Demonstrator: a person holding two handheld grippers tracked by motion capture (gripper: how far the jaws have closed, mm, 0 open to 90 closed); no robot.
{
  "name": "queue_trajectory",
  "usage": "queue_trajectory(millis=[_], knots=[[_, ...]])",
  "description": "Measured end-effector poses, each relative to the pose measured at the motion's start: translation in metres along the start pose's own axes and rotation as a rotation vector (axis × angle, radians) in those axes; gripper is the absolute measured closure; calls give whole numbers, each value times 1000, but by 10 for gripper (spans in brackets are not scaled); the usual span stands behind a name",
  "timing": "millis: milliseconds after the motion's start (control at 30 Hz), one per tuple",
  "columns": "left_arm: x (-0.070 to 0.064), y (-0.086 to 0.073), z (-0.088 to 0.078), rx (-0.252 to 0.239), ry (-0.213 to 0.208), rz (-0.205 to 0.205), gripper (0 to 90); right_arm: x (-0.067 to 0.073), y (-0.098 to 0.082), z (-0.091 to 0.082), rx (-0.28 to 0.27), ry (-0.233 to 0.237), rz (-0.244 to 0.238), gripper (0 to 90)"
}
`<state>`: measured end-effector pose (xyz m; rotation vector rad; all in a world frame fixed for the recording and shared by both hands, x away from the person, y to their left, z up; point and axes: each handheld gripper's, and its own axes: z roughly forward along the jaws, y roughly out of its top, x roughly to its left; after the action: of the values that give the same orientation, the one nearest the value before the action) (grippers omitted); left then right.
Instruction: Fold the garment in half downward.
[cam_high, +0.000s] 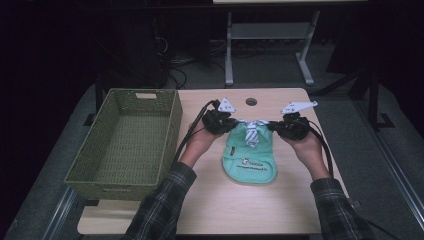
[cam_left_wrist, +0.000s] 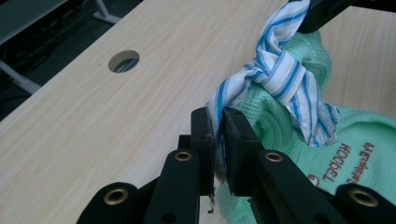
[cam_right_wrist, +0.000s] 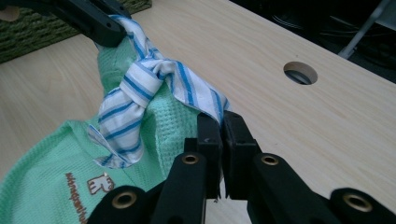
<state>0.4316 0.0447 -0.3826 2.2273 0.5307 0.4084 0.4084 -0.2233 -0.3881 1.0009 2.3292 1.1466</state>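
table (cam_high: 280, 210): pale wood, green basket (cam_high: 125, 145) at left
left gripper (cam_left_wrist: 218, 140): clamped on striped tie (cam_left_wrist: 280, 79)
right gripper (cam_right_wrist: 219, 140): clamped on tie's other end
bib (cam_high: 250, 162): mint, hanging from tie

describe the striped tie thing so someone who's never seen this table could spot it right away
On the wooden table, right of the green woven basket, lies a mint-green garment. At its top edge, stretched between the two hand-held grippers, is the striped collar. It is the only white cloth with blue stripes, and it is knotted like a small necktie.
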Motion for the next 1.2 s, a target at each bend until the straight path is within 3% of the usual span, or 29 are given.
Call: queue_trajectory(millis=[233, 533, 700, 967, 1200], knots=[[-17, -9, -11, -36, 9, 35, 823, 12, -11, -7, -20, 0, -20, 863], [-10, 7, -26, -87, 40, 31, 823, 15, 7, -18, -67, -43, -51, 864], [-25, -5, -22, -62, 16, 56, 816, 17, -5, -14, -42, -25, -40, 860], [-40, -21, -23, -55, -17, 67, 808, 27, -24, -17, -47, -7, -52, 856], [-45, -29, -24, -50, -54, 42, 803, 35, -34, -21, -50, 16, -50, 851]])
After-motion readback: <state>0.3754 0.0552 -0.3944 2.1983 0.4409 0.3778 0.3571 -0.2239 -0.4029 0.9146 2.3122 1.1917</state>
